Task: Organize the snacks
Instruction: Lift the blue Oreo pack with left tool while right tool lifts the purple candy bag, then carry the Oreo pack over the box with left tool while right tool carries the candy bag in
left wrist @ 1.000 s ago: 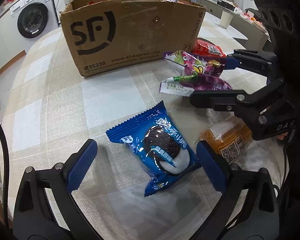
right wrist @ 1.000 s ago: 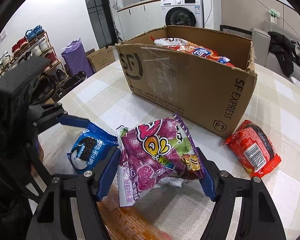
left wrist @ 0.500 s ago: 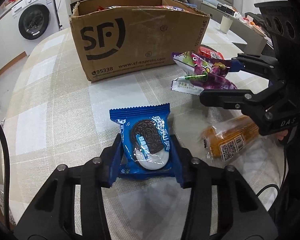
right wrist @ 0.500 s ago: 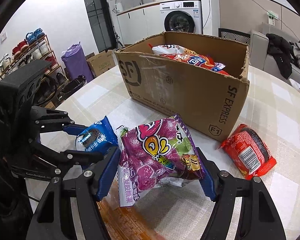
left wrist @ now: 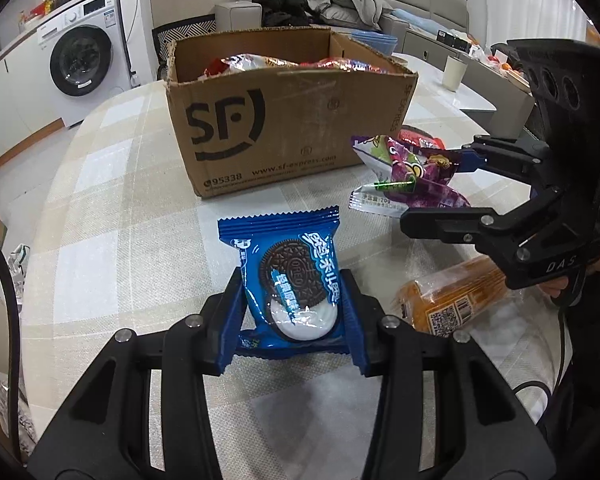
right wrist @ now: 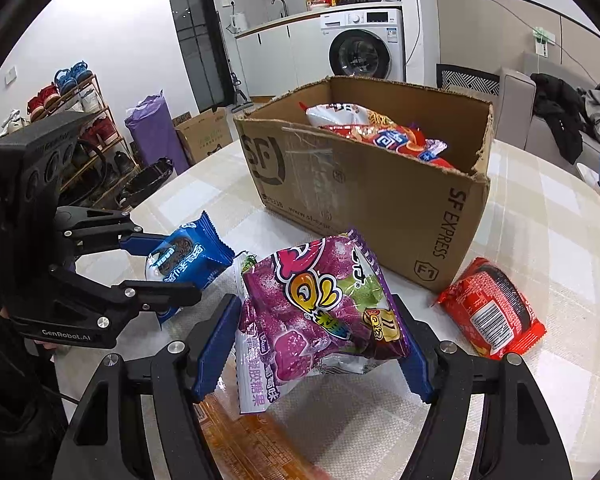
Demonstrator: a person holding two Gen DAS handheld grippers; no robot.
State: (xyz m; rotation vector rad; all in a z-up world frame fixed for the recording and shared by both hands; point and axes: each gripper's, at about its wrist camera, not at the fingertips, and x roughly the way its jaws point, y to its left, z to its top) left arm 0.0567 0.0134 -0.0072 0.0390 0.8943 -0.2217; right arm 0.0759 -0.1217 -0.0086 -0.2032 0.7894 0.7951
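Observation:
My left gripper (left wrist: 294, 320) is shut on a blue Oreo packet (left wrist: 290, 276) and holds it above the table, in front of the cardboard box (left wrist: 284, 128). My right gripper (right wrist: 316, 344) is shut on a purple gummy candy bag (right wrist: 320, 308), lifted off the table near the box (right wrist: 380, 196). The box holds several snack bags (right wrist: 380, 132). In the right wrist view the left gripper (right wrist: 156, 268) holds the Oreo packet (right wrist: 188, 256) at left. In the left wrist view the right gripper (left wrist: 452, 184) holds the purple bag (left wrist: 412, 176).
A red snack packet (right wrist: 492, 312) lies on the table right of the box. An orange packet (left wrist: 452, 296) lies below the right gripper. The checked tablecloth (left wrist: 112, 208) covers a round table. A washing machine (left wrist: 84, 68) and a sofa stand beyond.
My left gripper closed on the Oreo packet and lifted it towards the box. My right gripper rose slightly with the purple bag; the box interior shows more.

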